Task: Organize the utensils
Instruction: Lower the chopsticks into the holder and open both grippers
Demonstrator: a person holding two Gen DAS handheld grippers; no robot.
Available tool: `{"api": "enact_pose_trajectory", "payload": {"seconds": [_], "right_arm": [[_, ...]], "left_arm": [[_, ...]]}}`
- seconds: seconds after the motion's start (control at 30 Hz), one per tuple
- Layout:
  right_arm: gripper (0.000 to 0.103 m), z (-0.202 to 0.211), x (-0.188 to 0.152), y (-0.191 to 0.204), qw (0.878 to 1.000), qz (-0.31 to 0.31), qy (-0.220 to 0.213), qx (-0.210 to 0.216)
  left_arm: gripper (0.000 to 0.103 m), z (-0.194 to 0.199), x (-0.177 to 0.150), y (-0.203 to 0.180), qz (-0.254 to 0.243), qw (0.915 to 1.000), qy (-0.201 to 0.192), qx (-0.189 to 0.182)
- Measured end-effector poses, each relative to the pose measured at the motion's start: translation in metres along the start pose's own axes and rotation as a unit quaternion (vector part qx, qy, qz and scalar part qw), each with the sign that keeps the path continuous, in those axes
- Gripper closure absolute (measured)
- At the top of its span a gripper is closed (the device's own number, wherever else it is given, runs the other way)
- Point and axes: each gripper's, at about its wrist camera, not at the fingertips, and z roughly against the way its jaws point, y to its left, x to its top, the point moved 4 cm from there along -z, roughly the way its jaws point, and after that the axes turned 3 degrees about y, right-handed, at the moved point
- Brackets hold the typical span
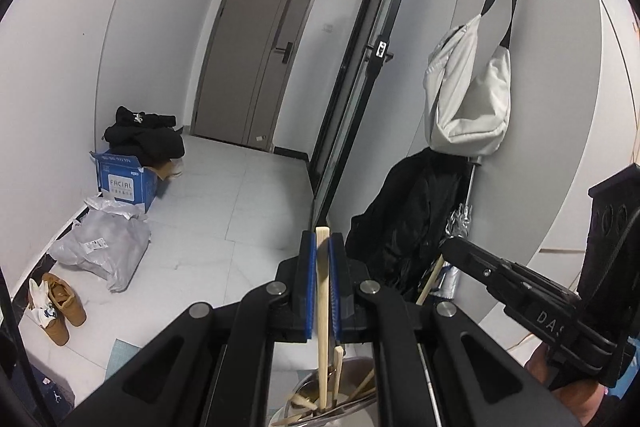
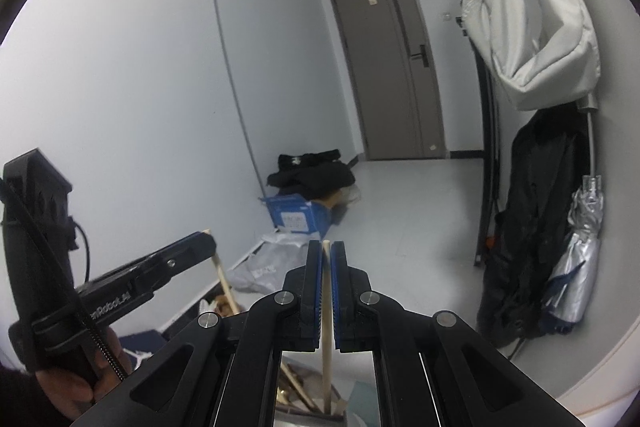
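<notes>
My left gripper (image 1: 322,241) is shut on a pale wooden chopstick (image 1: 322,291) that stands upright between its blue pads; its lower end reaches into a shiny metal holder (image 1: 352,393) with several more wooden sticks. My right gripper (image 2: 327,247) is shut on another wooden chopstick (image 2: 327,327), also upright, above the same utensil pile (image 2: 296,387). The right gripper shows in the left wrist view (image 1: 448,247) at the right with its chopstick (image 1: 430,279). The left gripper shows in the right wrist view (image 2: 204,241) at the left, holding its chopstick (image 2: 224,279).
A white bag (image 1: 468,95) hangs on the right wall above a black coat (image 1: 404,223) and a folded umbrella (image 2: 576,267). A blue box (image 1: 124,183), plastic bags (image 1: 104,247) and brown shoes (image 1: 60,303) lie on the floor at left. A grey door (image 1: 260,59) stands far ahead.
</notes>
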Motion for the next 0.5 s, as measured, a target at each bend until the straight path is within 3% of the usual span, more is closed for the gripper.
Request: {"api": "enact_pose_trajectory", "payload": {"seconds": [0.5], "right_arm": [[0.099,-0.016,-0.03,0.009,0.998,0.039,0.04,0.016]], "left_arm": [[0.1,0.001,-0.013,-0.006,-0.018,0.9991,0.032,-0.021]]}}
